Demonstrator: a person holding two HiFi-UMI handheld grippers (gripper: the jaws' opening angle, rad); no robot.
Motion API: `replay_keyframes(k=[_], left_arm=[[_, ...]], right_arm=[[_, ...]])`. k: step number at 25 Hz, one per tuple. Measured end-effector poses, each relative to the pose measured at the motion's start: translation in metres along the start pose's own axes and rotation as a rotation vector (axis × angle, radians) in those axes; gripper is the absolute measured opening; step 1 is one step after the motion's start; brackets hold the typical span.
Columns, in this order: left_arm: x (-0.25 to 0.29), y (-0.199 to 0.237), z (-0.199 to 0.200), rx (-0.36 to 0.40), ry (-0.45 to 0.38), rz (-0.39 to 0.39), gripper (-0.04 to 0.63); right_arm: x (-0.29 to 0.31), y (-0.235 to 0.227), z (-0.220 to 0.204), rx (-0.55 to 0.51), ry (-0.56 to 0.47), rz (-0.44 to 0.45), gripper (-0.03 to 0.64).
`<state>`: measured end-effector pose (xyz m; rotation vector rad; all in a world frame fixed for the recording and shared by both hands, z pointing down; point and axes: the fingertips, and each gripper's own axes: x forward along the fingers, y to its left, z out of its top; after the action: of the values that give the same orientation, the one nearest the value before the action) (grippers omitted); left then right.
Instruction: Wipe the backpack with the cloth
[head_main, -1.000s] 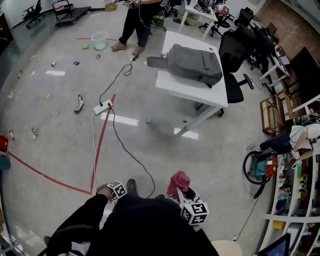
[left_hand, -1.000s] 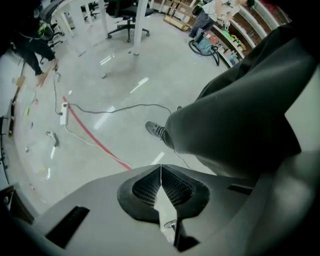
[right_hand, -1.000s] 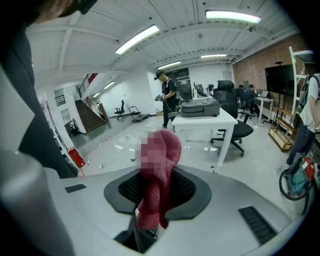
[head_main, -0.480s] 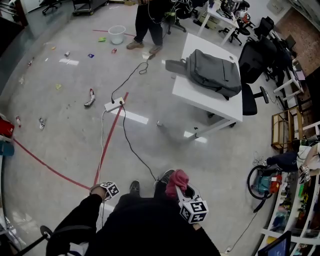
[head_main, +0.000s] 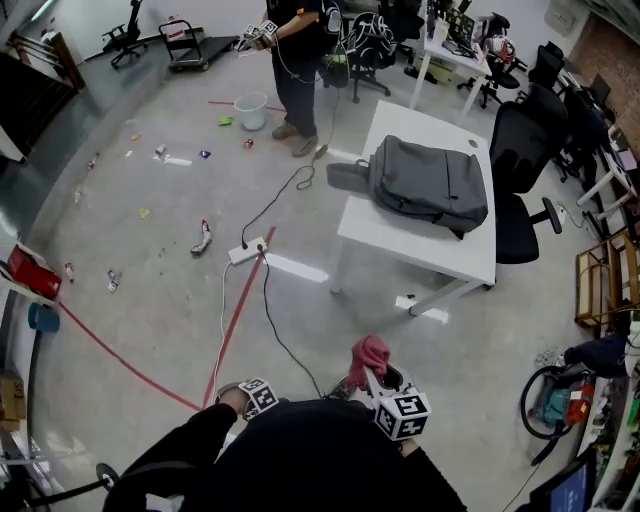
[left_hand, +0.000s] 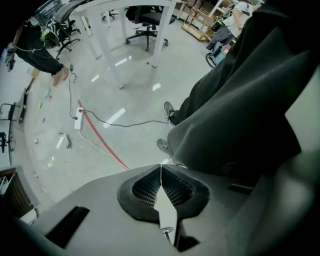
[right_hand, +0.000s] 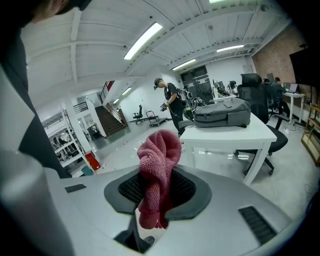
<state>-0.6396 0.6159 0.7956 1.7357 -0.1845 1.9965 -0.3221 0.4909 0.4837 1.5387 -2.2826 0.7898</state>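
Right gripper (right_hand: 156, 186) — jaws pinched narrow on a pink, knobbly-knit cloth (right_hand: 160, 150), which is bunched and stands up above the pads. Left gripper (left_hand: 161, 176) — jaws fully together, nothing between them. Grey fabric backpack (head_main: 428, 185) lies flat on the white rectangular table (head_main: 400, 240), upper right of the head view.

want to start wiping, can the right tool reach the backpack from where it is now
Probably not yet: the right tool, shut on the pink cloth, is well short of the table holding the backpack. Only open floor lies between.
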Motion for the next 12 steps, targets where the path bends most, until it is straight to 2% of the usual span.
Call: replay_keyframes(k=[3,7,12], left_arm=[[-0.022,0.012,0.033,-0.047,-0.007,0.038,0.020],[-0.047,0.039,0.062,-0.165,-0.035,0.084,0.020],[-0.058,0.038,0.080,-0.249,-0.033,0.054,0.020]], right_arm=[[0.002,-0.029,0.016,-0.008,-0.012,0.043,0.109],[0.008,-0.057,0.027,-0.005,-0.015,0.088,0.109],[0.018,-0.084,0.030,0.043,-0.009,0.102,0.109]])
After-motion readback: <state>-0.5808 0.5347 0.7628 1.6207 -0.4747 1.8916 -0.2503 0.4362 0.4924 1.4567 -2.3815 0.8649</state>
